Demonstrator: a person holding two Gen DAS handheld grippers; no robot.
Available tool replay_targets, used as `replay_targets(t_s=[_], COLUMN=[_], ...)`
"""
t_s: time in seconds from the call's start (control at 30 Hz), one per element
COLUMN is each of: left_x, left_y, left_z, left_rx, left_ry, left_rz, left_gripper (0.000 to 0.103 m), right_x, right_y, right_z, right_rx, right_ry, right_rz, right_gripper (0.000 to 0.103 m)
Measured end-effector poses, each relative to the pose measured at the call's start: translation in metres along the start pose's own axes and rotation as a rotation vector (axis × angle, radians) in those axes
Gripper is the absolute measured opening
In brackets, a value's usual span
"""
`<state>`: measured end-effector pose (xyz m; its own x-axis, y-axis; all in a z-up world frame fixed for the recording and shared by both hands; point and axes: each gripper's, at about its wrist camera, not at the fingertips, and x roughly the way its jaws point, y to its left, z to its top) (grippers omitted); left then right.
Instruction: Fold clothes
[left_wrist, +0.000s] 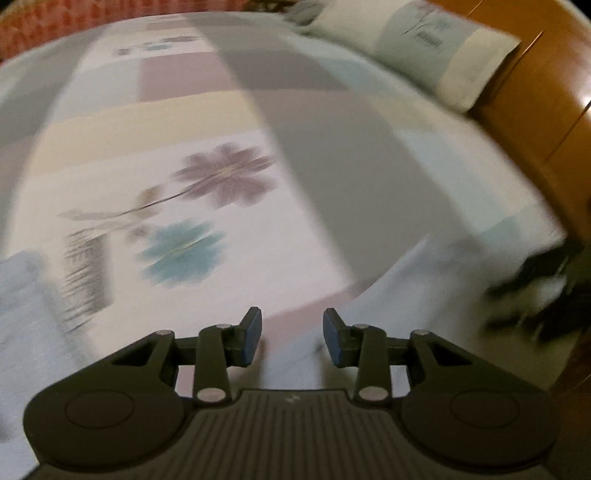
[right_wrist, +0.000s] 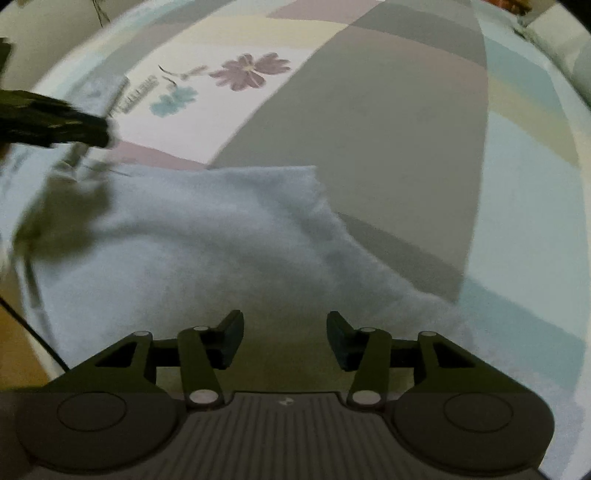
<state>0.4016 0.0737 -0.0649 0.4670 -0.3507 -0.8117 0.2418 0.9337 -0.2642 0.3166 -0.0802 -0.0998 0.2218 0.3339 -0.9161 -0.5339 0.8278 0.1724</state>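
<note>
- On the bed (right_wrist: 517, 155), over the patchwork cover with its printed flowers, a pale blue cloth (right_wrist: 207, 236) lies spread just ahead of the right gripper (right_wrist: 285, 339); one straight edge and a corner show at its far side.
- Both claws are empty. The right gripper's jaws stand well apart above the cloth with nothing between them. The left gripper (left_wrist: 292, 338) has its jaws parted less widely, also with nothing in them.
- The cloth looks soft, light and limp, likely fuzzy enough for the pads to hold. It should sag wherever it is not held, so I would pinch a corner or the straight edge, not the middle.
- The right wrist view shows the cloth's full spread and the left gripper as a dark blur at the left.
- The left wrist view is smeared. It adds a pillow (left_wrist: 424, 48) and wooden furniture (left_wrist: 546, 96) beyond the bed, and shows only a slice of the cloth.
</note>
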Motion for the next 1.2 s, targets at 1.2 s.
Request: replay_targets(t_s=[1.2], left_x=[0.031], left_y=[-0.108], left_z=[0.004], left_rx=[0.298], left_ry=[0.069], left_rz=[-0.055], left_gripper=[0.041], right_x=[-0.067], right_y=[-0.057], right_z=[-0.093], right_rx=[0.180], right_ry=[-0.117], right_rz=[-0.216], right_gripper=[0.065])
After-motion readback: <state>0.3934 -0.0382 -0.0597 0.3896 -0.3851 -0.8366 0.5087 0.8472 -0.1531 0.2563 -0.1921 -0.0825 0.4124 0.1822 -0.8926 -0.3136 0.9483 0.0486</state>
